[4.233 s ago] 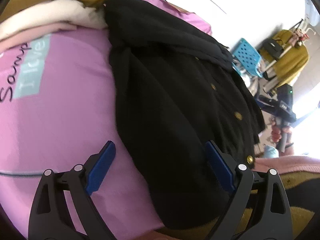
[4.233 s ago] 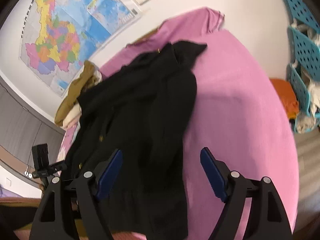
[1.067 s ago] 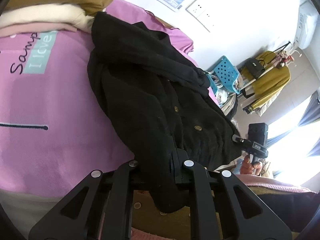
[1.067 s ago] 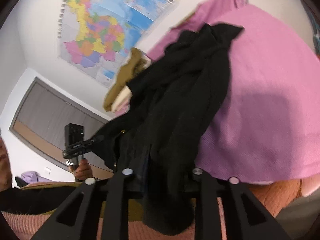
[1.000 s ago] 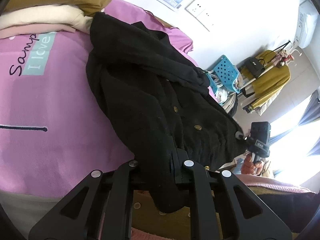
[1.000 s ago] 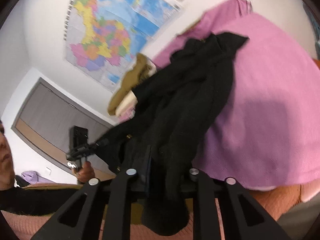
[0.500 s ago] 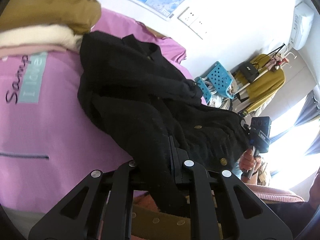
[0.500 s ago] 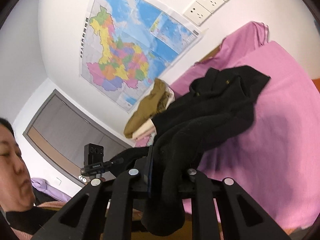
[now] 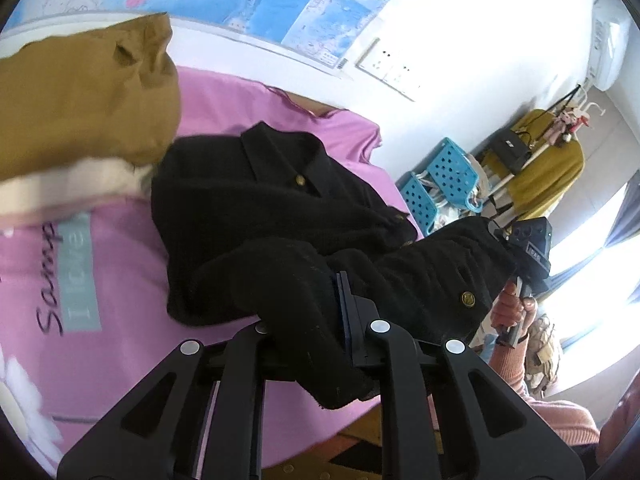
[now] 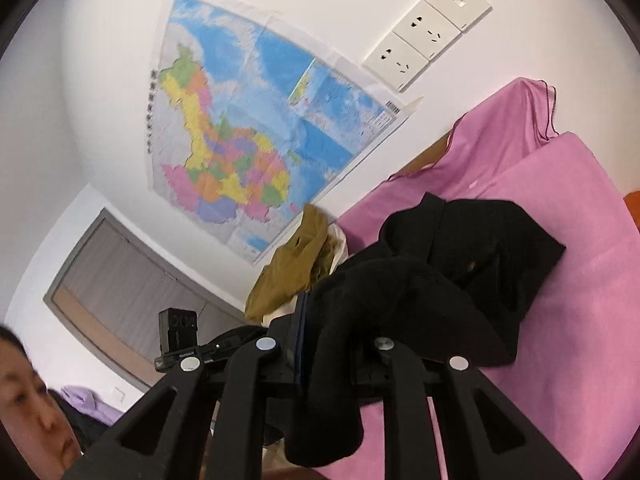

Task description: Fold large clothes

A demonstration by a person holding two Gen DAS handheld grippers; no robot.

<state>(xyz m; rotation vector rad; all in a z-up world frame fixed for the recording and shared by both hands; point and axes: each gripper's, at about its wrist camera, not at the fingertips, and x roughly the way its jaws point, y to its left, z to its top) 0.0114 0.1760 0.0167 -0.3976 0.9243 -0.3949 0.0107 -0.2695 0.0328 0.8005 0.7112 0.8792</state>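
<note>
Your left hand-held gripper (image 9: 320,312) is clamped on a fold of the black buttoned jacket (image 9: 280,208), and your right hand-held gripper (image 10: 332,344) is pinching another bunch of the same jacket, both edges raised off the pink bedsheet (image 9: 120,280). The collar end lies on the bed beside the stacked mustard-brown garment (image 9: 80,92) (brass buttons showing), under the wall map (image 10: 248,128) and wall sockets (image 10: 428,32).
</note>
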